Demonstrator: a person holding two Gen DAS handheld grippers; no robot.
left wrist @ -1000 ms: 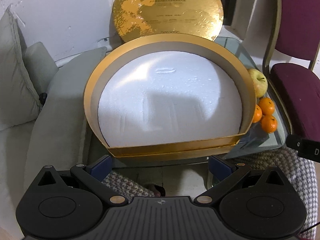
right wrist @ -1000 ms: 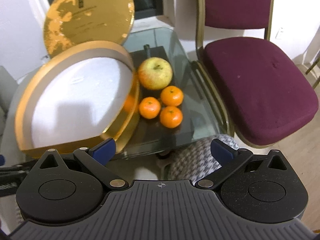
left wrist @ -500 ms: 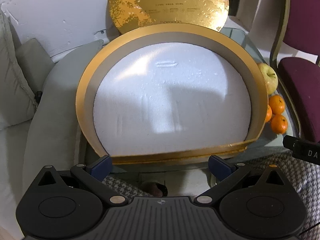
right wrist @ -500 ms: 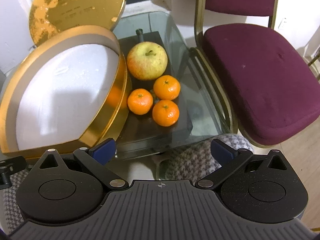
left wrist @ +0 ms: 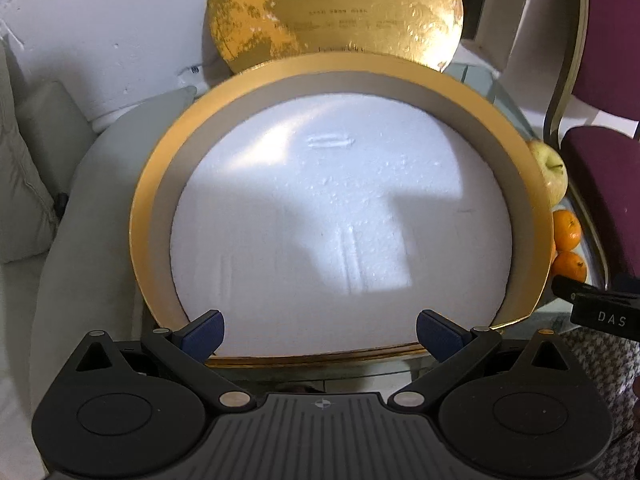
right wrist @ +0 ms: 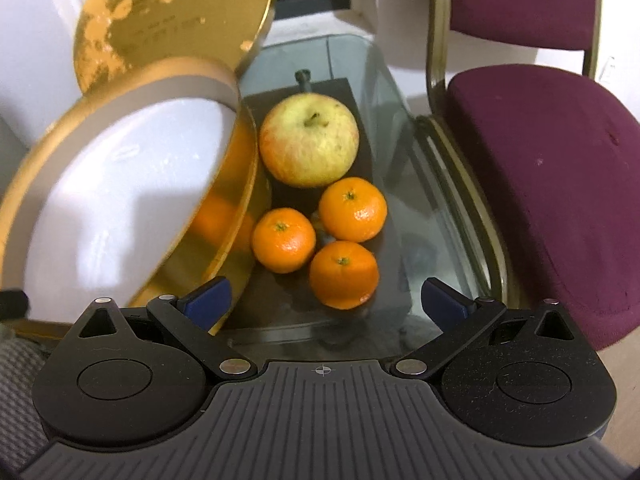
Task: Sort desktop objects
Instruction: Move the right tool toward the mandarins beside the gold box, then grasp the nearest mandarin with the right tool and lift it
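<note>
Because the three mandarins (right wrist: 316, 240) and the apple (right wrist: 309, 145) are bunched together on the glass surface (right wrist: 424, 184), just beside the gold wall of the round box (right wrist: 236, 200), the main risk is judged to be a knock that sets round fruit rolling. The right gripper (right wrist: 325, 304) is held low over the nearest mandarin (right wrist: 344, 274) with its fingers (right wrist: 206, 298) spread wide and nothing between them; the left gripper (left wrist: 319, 330) is likewise held wide apart and empty at the near rim of the box, whose white foam floor (left wrist: 340, 220) is seen bare. The mandarins appear to touch one another, so a finger pushed down between them could shove a neighbour toward the glass edge, beyond which a maroon chair (right wrist: 560, 184) stands. A mandarin's soft skin could also be bruised by too hard a squeeze. The gold lid (right wrist: 168, 20) is leaned upright behind the box and could be toppled if the box were nudged. Whether fruit is meant for the box cannot be settled from these views.
</note>
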